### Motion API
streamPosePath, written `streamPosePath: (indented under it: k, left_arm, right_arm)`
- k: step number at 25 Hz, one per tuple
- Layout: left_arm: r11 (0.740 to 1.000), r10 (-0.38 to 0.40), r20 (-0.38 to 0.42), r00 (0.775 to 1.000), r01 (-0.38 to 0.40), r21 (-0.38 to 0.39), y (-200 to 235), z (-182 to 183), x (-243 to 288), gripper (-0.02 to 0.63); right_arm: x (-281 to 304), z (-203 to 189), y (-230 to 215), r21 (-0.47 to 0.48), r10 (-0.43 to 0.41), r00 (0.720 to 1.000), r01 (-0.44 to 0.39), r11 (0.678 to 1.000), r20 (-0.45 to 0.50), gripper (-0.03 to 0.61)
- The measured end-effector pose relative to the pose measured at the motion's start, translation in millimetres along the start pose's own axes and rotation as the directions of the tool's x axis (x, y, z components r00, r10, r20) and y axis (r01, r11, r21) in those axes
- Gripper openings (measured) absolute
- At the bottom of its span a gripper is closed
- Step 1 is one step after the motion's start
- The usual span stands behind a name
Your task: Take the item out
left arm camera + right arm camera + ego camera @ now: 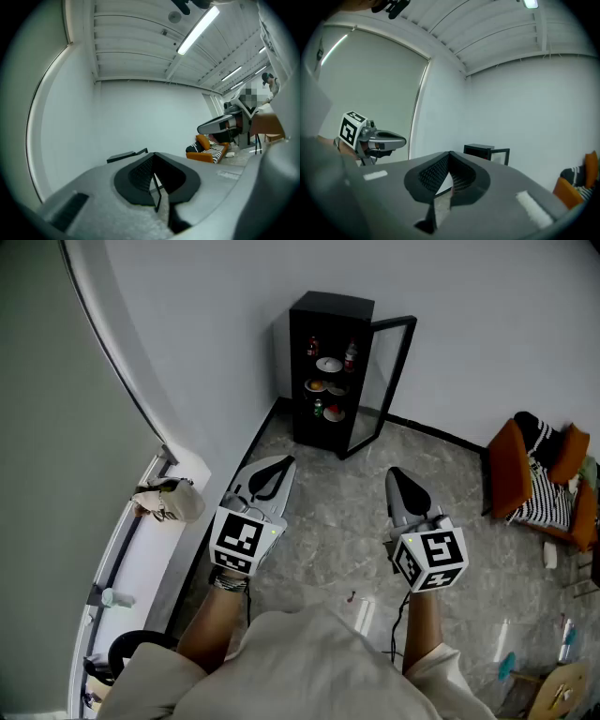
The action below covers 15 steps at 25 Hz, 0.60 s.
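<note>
Reach not yet started: the goods sit in the open cabinet, well apart from the person.
Plates (328, 364) and bottles (350, 357) rest on shelves in the black cabinet (330, 307), its glass door (386, 381) standing open. The left tongs (281, 463) and right tongs (396, 474) are both clenched on nothing. The next move is likely to walk up and part one pair.

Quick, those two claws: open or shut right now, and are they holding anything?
Left gripper: closed, tips together, holding nothing.
Right gripper: closed, tips together, holding nothing.
</note>
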<state>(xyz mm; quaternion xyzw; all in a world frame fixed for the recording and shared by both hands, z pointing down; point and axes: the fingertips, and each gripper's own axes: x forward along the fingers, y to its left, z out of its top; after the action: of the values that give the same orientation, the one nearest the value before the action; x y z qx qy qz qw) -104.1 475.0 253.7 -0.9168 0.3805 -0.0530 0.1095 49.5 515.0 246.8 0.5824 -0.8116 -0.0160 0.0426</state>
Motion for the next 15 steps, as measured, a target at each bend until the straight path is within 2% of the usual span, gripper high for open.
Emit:
streamPosePath:
  k: [4,7,10,15]
  left_arm:
    - [1.000,-0.003,-0.008,1.000,0.003,0.009,1,0,6,0.005]
    - [1.000,-0.016,-0.013,1.000,0.016,0.025,-5,0,12,0.005]
    - [0.999,-0.033,-0.020,0.999,0.034,0.038,-15,-1,20,0.005]
    - [0.998,-0.052,-0.027,0.998,0.053,0.044,-31,-1,36,0.005]
  right_arm:
    - [5,3,0,0.015,0.021,1.000,-0.022,1.000,0.021,0.006]
    - [5,2,-6,0.003,0.010,0.999,-0.010,1.000,0.030,0.006]
    - [4,2,-17,0.031,0.003,0.999,-0.004,1.000,0.054,0.005]
    - [1,-4,-34,-0.021,0.004,1.000,-0.003,1.000,0.027,0.005]
